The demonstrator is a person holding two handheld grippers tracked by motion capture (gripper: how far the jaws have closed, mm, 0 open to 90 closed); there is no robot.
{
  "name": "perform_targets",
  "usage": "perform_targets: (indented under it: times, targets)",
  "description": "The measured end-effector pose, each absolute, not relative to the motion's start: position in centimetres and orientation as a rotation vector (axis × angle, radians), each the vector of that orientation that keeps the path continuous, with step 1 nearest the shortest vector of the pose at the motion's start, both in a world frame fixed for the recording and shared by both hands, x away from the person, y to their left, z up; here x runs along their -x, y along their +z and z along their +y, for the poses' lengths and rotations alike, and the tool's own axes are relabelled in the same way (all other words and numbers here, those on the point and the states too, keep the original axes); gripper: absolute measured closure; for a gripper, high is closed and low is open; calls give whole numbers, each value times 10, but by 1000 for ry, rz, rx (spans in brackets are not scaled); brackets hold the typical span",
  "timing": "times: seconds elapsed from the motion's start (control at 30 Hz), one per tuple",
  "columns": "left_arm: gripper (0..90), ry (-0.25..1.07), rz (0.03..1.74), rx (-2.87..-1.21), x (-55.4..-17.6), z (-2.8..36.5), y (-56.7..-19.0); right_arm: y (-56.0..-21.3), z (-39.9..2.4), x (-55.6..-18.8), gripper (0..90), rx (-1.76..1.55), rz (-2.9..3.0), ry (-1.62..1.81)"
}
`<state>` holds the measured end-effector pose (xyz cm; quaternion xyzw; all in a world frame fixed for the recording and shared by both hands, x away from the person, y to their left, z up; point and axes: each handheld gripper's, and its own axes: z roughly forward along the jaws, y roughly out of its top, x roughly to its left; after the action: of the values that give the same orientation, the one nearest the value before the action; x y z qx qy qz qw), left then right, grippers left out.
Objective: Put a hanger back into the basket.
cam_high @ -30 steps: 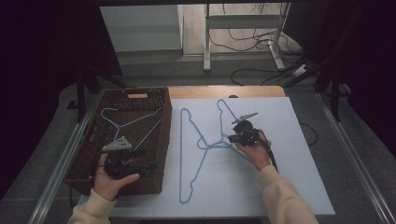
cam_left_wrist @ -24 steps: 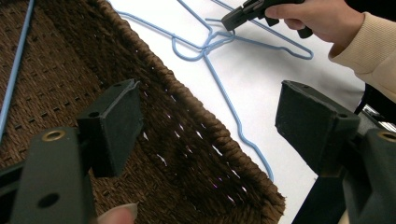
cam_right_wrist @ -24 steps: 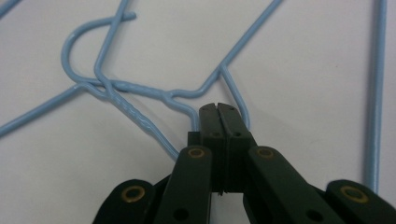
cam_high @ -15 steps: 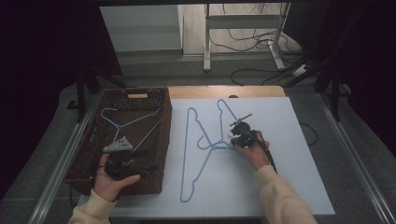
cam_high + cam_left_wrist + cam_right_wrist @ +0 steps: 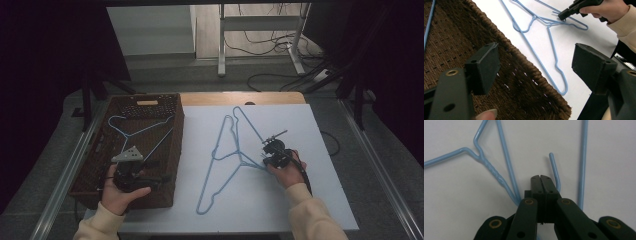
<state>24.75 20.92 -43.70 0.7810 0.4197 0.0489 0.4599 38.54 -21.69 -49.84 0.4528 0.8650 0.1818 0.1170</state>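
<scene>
The blue hanger (image 5: 235, 150) has slid rightward across the white tabletop (image 5: 320, 195), dragged by the right tongs (image 5: 266, 156), which are clamped on its hook so it can be pulled clear of a second hanger (image 5: 220, 170) tangled with it. The left tongs (image 5: 131, 176) gape wide over the wicker basket (image 5: 172, 150), where another hanger (image 5: 135, 131) lies.

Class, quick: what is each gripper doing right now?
Left gripper: open, holding nothing, over the basket.
Right gripper: shut on the blue hanger.
</scene>
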Motion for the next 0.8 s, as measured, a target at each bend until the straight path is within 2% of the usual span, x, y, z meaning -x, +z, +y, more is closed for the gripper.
perform_targets:
  times: [0.53,0.8]
  targets:
    - [227,116,1030,-1936,-248,205,-439,-491,-232,-357,884,-1293,2563,561]
    - [226,115,1029,-1937,-248,204,-439,-490,-209,-359,671,-1088,2640,673]
